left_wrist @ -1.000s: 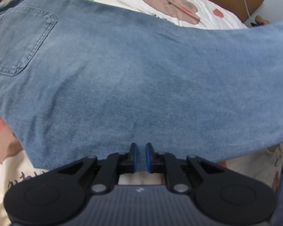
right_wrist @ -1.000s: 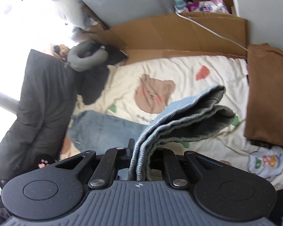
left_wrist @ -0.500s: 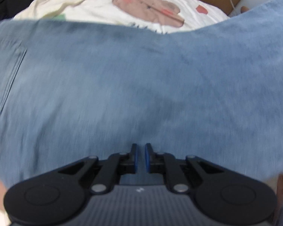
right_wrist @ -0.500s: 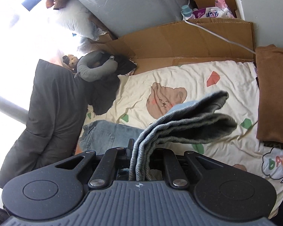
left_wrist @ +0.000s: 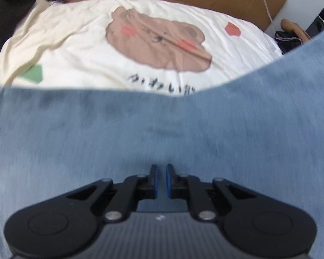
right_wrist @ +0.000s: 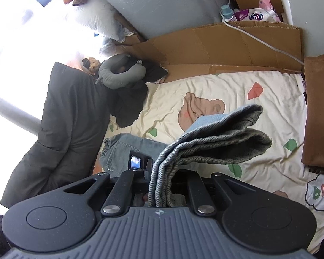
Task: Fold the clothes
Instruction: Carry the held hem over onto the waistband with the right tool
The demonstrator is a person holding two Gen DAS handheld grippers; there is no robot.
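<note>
Both grippers hold the blue jeans [left_wrist: 162,129] above the bear sheet [left_wrist: 80,43]. The left gripper [left_wrist: 161,180] jaws pinch the denim. The right gripper [right_wrist: 162,185] jaws squeeze bunched layers.

A bear-print sheet [right_wrist: 216,86] covered the bed. Cardboard [right_wrist: 226,43] stood along the sheet's far edge, a brown cloth [right_wrist: 319,112] at its right, a dark coat [right_wrist: 71,116] and grey neck pillow [right_wrist: 121,73] at its left.
</note>
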